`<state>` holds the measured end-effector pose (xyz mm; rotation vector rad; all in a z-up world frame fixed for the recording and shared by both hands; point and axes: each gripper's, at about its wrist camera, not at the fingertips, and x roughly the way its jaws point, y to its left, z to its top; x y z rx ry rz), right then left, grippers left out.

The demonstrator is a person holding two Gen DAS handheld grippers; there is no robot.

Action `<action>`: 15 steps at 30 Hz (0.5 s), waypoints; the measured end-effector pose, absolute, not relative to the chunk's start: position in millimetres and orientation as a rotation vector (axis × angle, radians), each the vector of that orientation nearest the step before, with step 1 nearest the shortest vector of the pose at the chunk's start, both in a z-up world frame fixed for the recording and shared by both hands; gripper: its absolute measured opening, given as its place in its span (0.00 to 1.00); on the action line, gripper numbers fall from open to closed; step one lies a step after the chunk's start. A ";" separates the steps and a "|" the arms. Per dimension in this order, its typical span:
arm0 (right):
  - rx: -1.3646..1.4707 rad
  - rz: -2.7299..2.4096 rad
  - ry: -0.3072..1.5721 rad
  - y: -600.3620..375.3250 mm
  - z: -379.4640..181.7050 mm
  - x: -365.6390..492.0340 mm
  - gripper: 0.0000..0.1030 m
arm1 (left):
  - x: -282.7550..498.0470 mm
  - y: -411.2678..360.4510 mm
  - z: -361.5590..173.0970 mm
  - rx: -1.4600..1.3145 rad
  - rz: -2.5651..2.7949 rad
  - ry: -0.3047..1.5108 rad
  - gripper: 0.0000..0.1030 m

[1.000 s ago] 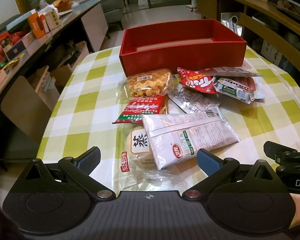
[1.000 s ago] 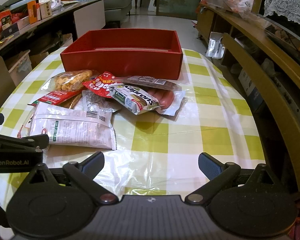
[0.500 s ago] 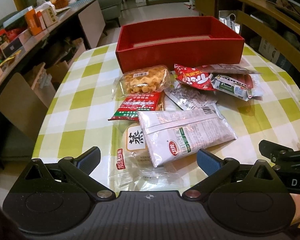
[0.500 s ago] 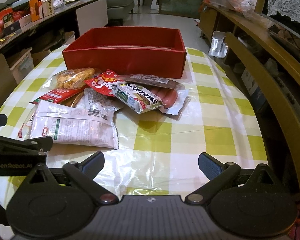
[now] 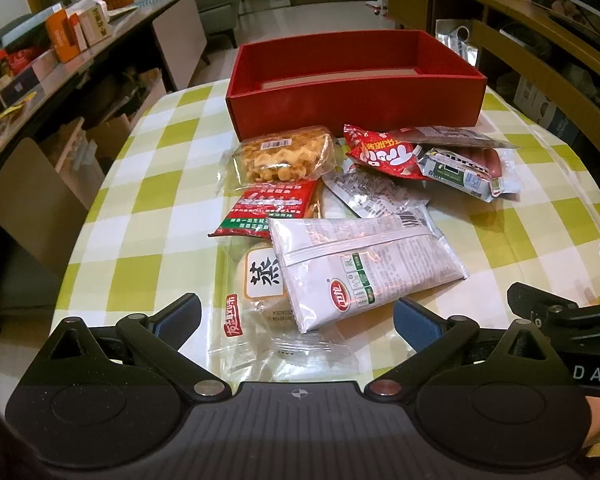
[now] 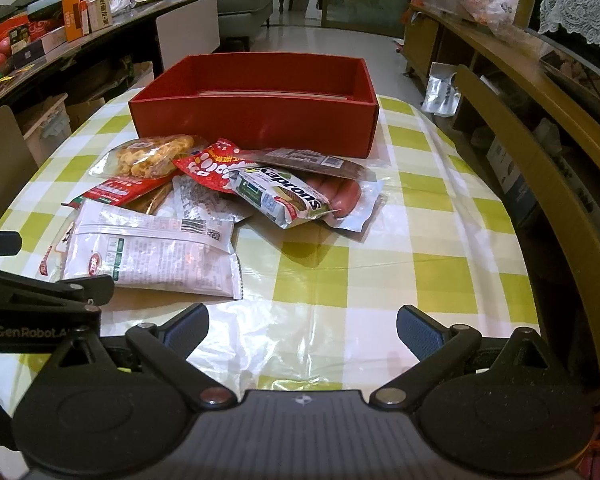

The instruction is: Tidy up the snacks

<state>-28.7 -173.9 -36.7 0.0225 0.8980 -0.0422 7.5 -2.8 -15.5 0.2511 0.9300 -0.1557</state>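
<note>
The snacks lie in a loose heap on the table, in front of the red box (image 5: 352, 92), which looks empty from here. Nearest us is the white pack (image 5: 364, 268), resting on a clear-wrapped bun (image 5: 260, 280). We judge the white pack light, soft and a little slick in its film; it should crumple instead of resisting, so we would take it by the near short edge or across its middle seam, not by a corner that could slide out. The waffle (image 5: 284, 156) looks brittle and wants a gentle pinch. The sausage pack (image 6: 340, 196) under the Kaprons wafer (image 6: 284, 196) seems heavier and floppier. The red bag (image 5: 384, 156) is puffy and could slip.

Our left gripper (image 5: 296, 316) hangs spread wide over the bun's near end, holding nothing; our right gripper (image 6: 302, 328) is likewise spread and bare, over open cloth just beside the heap.

The table (image 6: 440, 240) wears a glossy green-checked plastic cover, so packets will skate when nudged. Around it we see a cluttered sideboard (image 5: 60, 48) on the left and wooden shelving (image 6: 540, 100) on the right.
</note>
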 end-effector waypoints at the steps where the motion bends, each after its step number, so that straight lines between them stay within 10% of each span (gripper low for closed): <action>1: 0.023 -0.042 0.898 -174.1 -36.8 -28.8 1.00 | 8.0 -2.2 -16.0 0.249 -0.156 0.931 1.00; 15: 0.013 -0.025 0.910 -172.0 -39.1 -22.7 1.00 | 10.4 0.4 -18.2 0.242 -0.147 0.946 1.00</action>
